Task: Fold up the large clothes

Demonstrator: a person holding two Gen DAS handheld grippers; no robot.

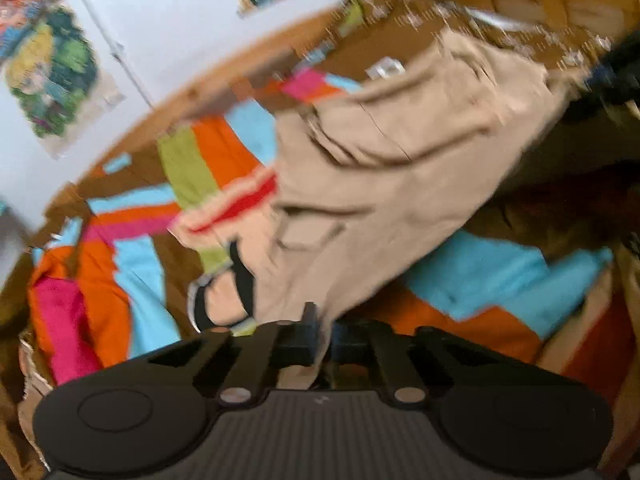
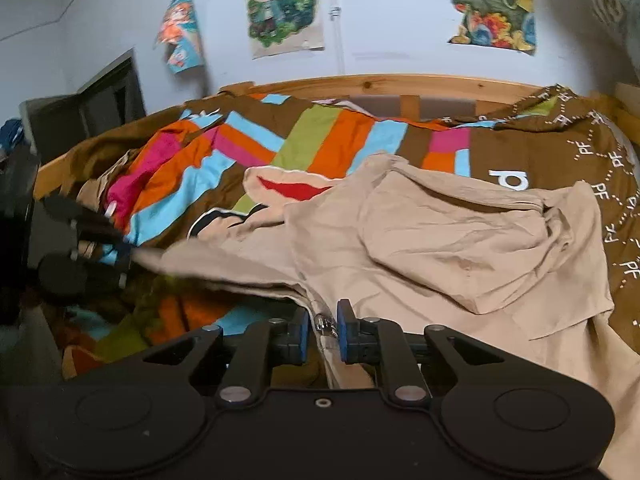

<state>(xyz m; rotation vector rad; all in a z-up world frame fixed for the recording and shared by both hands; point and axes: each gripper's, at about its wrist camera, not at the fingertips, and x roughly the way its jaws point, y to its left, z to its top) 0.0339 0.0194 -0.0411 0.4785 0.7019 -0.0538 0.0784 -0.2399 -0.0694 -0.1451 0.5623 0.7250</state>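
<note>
Right wrist view: the beige jacket (image 2: 440,248) lies spread and rumpled on the striped bedspread (image 2: 320,140), its hood (image 2: 452,236) flopped over the body and one sleeve (image 2: 208,260) pulled out to the left.
Right gripper (image 2: 323,330): fingers close together on the jacket's front edge, with a small metal zip pull (image 2: 326,326) caught between the blue pads (image 2: 343,332).
Left gripper (image 1: 320,336): fingers pinched on a narrow end of the beige cloth, which looks like the sleeve cuff; the left wrist view is blurred, so how deep the bite goes I cannot tell.
Left gripper from the other side: it shows at the left rim of the right wrist view, touching the sleeve tip.
Risk, slip at the zip: the right pads seem to bear partly on hard metal, so a firm tug could let the fabric slide out.
Risk, shallow cuff hold: a thin pinch on the sleeve end may drop it mid-fold.
Risk, hood: left bunched on top, it would probably make a lumpy, crooked fold.
Risk, bedspread: soft and wrinkled beneath, it may drag along with the jacket and pull the fold askew.
Risk, bed frame (image 2: 380,84): the wooden rail sits near behind; cloth swung wide could catch on it.
</note>
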